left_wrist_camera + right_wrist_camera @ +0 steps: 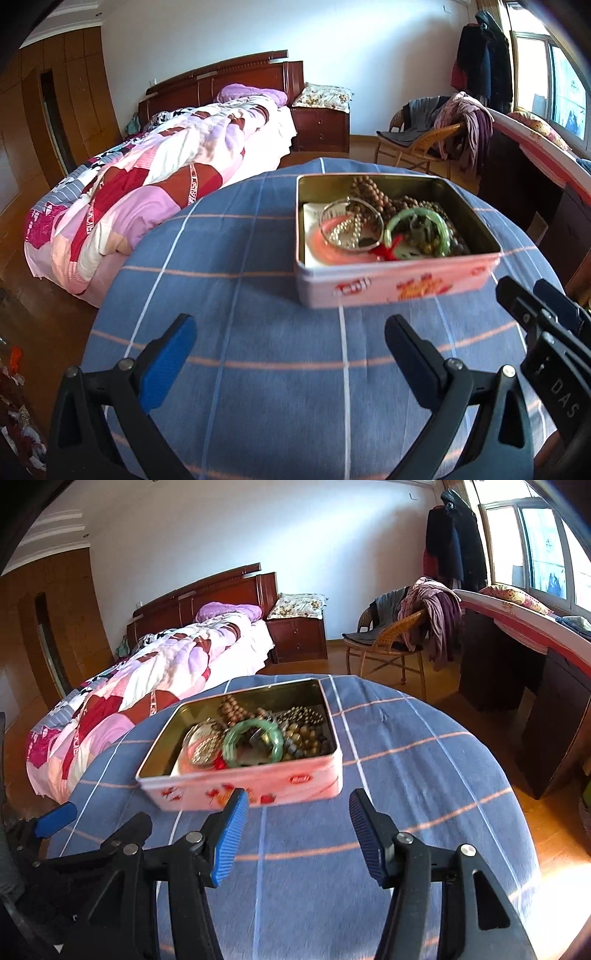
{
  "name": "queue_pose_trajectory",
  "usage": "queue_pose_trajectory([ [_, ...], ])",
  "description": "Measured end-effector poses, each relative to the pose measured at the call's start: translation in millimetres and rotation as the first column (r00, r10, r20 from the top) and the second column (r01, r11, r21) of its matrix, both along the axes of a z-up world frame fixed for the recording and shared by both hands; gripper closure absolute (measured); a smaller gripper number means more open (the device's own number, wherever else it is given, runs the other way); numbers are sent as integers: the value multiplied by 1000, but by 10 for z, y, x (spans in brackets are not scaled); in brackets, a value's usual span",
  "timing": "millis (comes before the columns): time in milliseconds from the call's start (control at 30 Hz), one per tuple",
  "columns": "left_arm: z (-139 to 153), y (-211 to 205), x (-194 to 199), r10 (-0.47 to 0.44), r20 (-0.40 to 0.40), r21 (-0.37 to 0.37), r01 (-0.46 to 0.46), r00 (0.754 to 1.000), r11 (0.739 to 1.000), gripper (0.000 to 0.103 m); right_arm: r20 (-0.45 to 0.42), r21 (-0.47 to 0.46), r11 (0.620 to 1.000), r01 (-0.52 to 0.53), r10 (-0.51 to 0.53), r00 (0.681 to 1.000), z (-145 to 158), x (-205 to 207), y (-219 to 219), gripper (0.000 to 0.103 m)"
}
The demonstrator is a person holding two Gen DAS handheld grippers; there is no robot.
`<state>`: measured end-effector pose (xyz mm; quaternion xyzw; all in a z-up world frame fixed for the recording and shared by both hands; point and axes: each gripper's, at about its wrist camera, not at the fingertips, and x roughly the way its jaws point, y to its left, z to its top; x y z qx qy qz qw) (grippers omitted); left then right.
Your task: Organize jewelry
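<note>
Glossy metal tin [399,284], gold inside; matt woven cloth [258,369] over counter; glassy green bangle [254,743]; ribbed gripper pads [232,842].

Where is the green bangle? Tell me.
The green bangle lies in the open pink tin on the blue checked cloth, mid-tin in the right wrist view, between the silver ring and beads.

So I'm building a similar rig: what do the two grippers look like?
Both are black plastic. The left gripper and right gripper each have two angled fingers with silver pivot bolts and blue ribbed pads. White lettering "DAS" marks the right one's side. No cables or sleeves show.
</note>
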<state>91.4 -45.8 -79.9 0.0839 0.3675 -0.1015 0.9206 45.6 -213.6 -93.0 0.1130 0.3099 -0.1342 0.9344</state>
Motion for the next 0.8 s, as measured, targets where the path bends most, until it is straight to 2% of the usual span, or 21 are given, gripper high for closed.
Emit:
queue_pose_trajectory([
  [267, 26, 153, -317, 11, 5, -7, -11, 1000, 1000, 0, 0, -21, 1000, -10, 10, 1000, 69, -326, 127, 45],
  [433, 108, 276, -539, 31, 38, -14, -30, 999, 999, 0, 19, -24, 1000, -12, 12, 1000, 167, -583, 176, 45],
  [800, 583, 446, -987, 45, 206, -60, -34, 978, 998, 0, 175, -97, 995, 10, 7, 985, 691, -1180, 344, 45],
])
